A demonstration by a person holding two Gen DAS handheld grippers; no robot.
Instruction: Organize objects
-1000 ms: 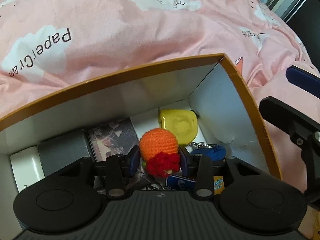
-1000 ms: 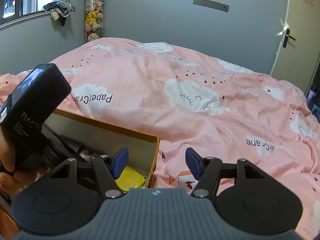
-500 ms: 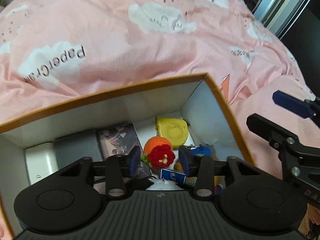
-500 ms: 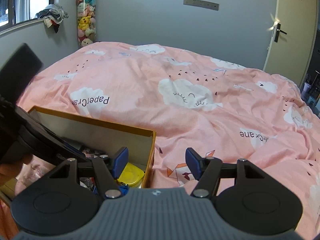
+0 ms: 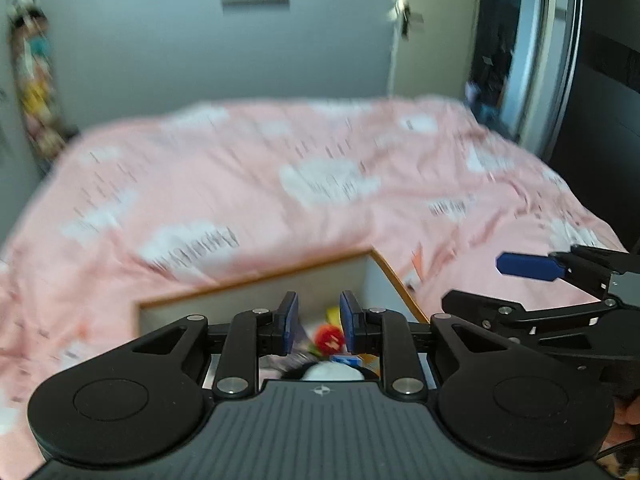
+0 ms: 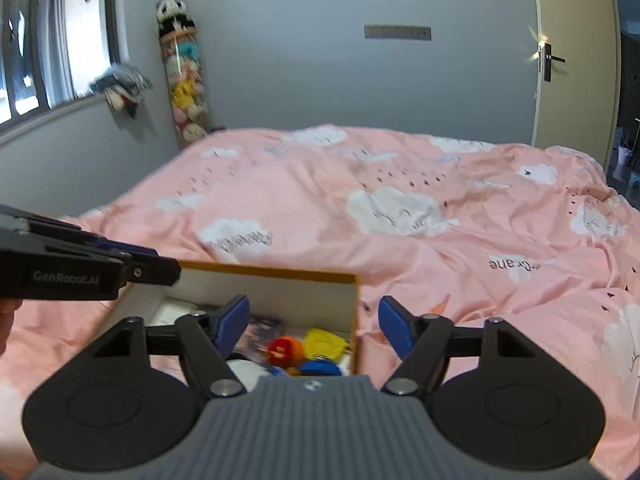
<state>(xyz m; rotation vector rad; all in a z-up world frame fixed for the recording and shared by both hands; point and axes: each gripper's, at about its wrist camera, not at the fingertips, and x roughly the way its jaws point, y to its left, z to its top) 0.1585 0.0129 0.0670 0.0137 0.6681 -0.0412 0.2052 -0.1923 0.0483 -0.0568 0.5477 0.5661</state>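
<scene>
An open cardboard box (image 6: 272, 276) with an orange rim sits on the pink bed; it also shows in the left wrist view (image 5: 256, 280). Inside lie an orange crocheted ball with a red flower (image 6: 285, 350), a yellow case (image 6: 324, 343), a blue item (image 6: 318, 368) and a card pack (image 6: 260, 330). The ball shows blurred in the left wrist view (image 5: 329, 338). My left gripper (image 5: 319, 322) is open and empty, raised above the box. My right gripper (image 6: 312, 326) is open and empty over the box's right end.
The pink cloud-print duvet (image 6: 400, 208) covers the whole bed. A grey wall, a hanging toy holder (image 6: 184, 76), a window (image 6: 40, 40) at the left and a door (image 6: 572, 52) at the right lie beyond.
My left gripper let go of the orange ball, which now lies in the box, then lifted and tilted up. My right gripper drew back and up slightly.
</scene>
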